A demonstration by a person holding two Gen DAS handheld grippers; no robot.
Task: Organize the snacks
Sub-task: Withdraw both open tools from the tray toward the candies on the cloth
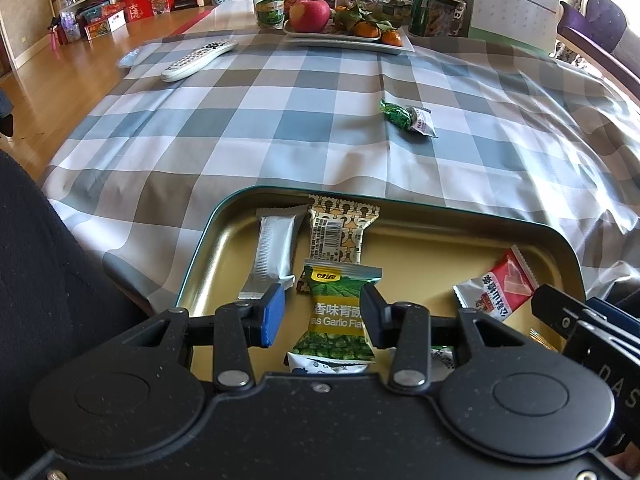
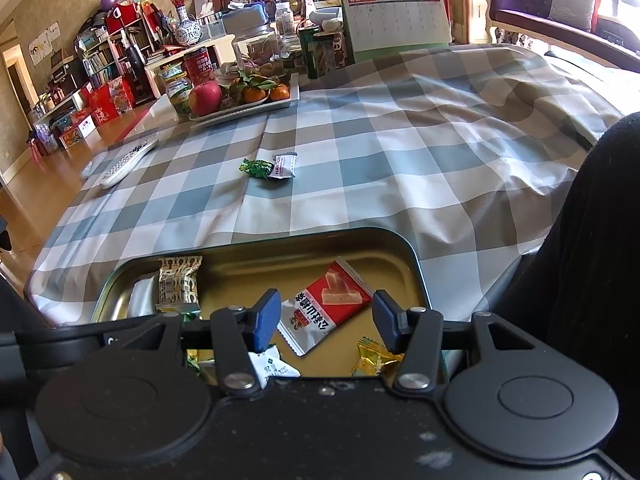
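A gold-lined tin tray point(image 1: 208, 240) point(image 2: 414, 264) at the near edge of the table holds several snack packets. My left gripper point(image 1: 322, 316) hovers open over it. A green garlic-pea packet point(image 1: 338, 320) lies between its fingers, with a gap at the left pad. A silver bar point(image 1: 272, 252) and a patterned beige packet point(image 1: 340, 232) lie further back. My right gripper point(image 2: 324, 320) is open above a red-and-white packet point(image 2: 324, 312) point(image 1: 496, 288) that rests flat in the tray. A gold candy point(image 2: 374, 358) lies near its right finger. On the cloth beyond, a green candy point(image 1: 396, 114) point(image 2: 256, 168) and a white candy point(image 1: 422, 122) point(image 2: 284, 166) touch each other.
The checked tablecloth point(image 1: 280, 120) covers the table. A white remote point(image 1: 198, 58) lies at the far left. A plate of fruit point(image 1: 348, 36), jars point(image 1: 270, 8) and a desk calendar point(image 1: 516, 4) line the back. A person's dark sleeves flank the tray on both sides.
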